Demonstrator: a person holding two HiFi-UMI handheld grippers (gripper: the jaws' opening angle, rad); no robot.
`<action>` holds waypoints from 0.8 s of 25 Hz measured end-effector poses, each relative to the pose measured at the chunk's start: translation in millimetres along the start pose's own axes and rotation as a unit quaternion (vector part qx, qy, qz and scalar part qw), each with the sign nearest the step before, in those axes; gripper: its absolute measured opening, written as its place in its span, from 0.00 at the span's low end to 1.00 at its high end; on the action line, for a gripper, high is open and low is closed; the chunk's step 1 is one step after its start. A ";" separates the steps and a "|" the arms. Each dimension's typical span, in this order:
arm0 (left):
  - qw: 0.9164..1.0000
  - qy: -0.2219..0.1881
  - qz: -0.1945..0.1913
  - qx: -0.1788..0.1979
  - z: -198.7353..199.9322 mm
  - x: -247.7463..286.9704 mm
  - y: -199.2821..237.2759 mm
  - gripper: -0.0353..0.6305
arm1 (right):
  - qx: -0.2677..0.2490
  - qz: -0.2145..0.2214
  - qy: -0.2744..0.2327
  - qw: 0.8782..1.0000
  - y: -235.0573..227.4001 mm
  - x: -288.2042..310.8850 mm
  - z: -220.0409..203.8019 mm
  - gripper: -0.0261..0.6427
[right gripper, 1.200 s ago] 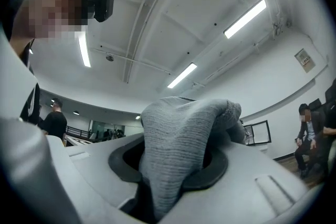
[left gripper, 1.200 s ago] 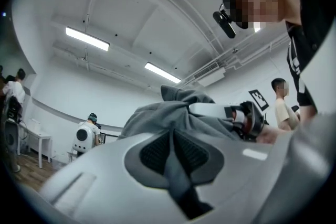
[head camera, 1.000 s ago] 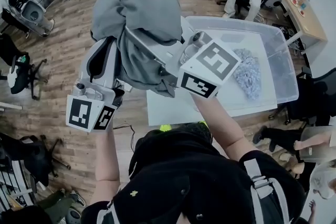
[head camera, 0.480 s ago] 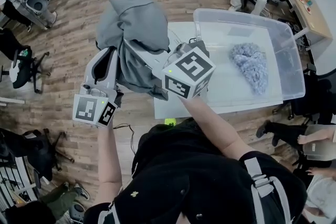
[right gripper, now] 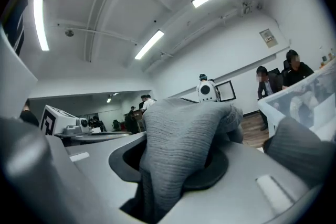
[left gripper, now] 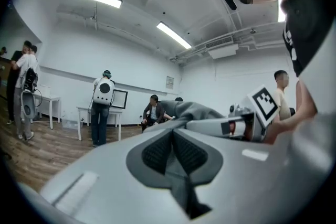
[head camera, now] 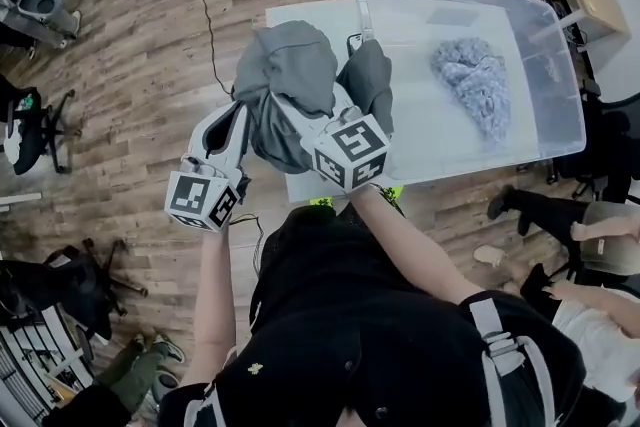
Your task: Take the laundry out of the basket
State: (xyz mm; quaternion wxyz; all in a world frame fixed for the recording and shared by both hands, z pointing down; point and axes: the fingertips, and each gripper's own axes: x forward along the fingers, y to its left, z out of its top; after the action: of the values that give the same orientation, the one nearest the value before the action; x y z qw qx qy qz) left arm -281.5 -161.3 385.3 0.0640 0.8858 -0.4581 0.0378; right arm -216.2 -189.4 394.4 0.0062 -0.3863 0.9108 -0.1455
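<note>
Lower now than before: grey garment (head camera: 295, 80) hangs between your grippers over the white table (head camera: 300, 15), beside the clear bin (head camera: 560, 105). Your right gripper (head camera: 335, 115) clamps a thick fold, and your left gripper (head camera: 240, 130) pinches a thin edge. Blue-grey laundry (head camera: 475, 85) lies in the bin.

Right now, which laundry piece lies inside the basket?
The mottled blue-grey piece, alone on the floor of the clear basket; the plain grey garment is pinched by the left hand-held gripper and the right hand-held gripper.
</note>
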 end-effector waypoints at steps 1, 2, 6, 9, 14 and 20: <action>1.000 0.001 -0.002 -0.003 -4.4 0.4 -0.5 0.07 | 0.003 -0.009 0.005 1.000 -5.2 -2.0 -10.8 0.25; 1.000 0.000 -0.005 -0.006 -7.9 0.8 -1.3 0.07 | 0.006 -0.019 0.010 1.000 -10.4 -4.4 -21.1 0.25; 1.000 -0.018 -0.005 -0.012 -10.2 2.0 -7.8 0.07 | 0.007 -0.057 0.024 0.998 -28.1 -12.9 -56.2 0.26; 1.000 -0.019 -0.008 -0.014 -11.4 3.5 -13.1 0.07 | 0.006 -0.083 0.045 0.995 -40.5 -13.8 -83.7 0.26; 1.000 -0.007 -0.009 -0.021 -20.8 -2.7 -14.3 0.07 | 0.002 -0.114 0.090 0.989 -59.4 -16.9 -135.1 0.26; 0.999 0.010 -0.008 -0.029 -33.9 -6.4 -11.1 0.07 | 0.016 -0.155 0.135 0.978 -90.0 -28.6 -189.9 0.27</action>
State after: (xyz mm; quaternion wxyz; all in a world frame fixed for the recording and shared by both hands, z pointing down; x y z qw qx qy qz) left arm -276.5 -144.8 417.1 0.0947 0.8869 -0.4510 0.0328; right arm -156.5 -179.2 597.7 -0.1337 -0.4996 0.8297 -0.2101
